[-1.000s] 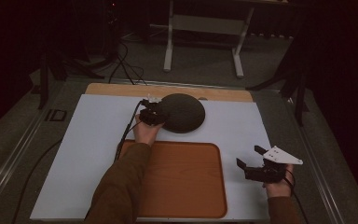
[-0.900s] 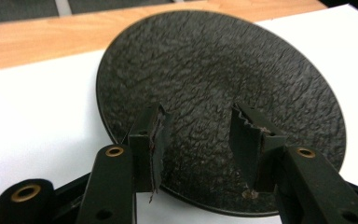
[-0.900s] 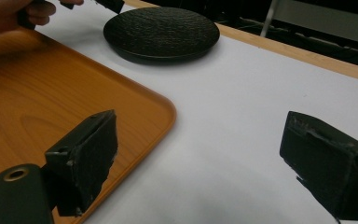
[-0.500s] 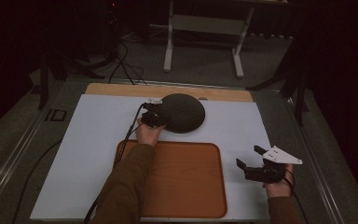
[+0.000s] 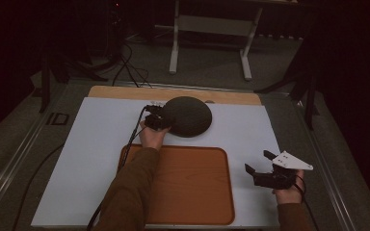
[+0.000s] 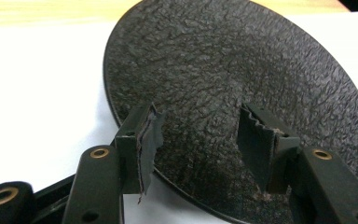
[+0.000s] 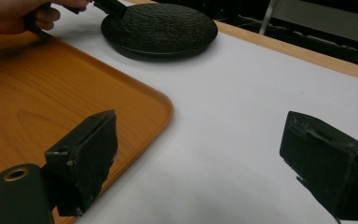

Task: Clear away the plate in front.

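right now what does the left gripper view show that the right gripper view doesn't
Left gripper view: the left tool close up, its jaws apart and having just been opening over the near rim of the black plate, with the plate's rough, crinkled surface sharp.

Right gripper view: the right tool open over bare white table cover, the orange tray beside it, and the left hand far off at the plate.

Both share the black plate, the white cover and the wooden table edge.
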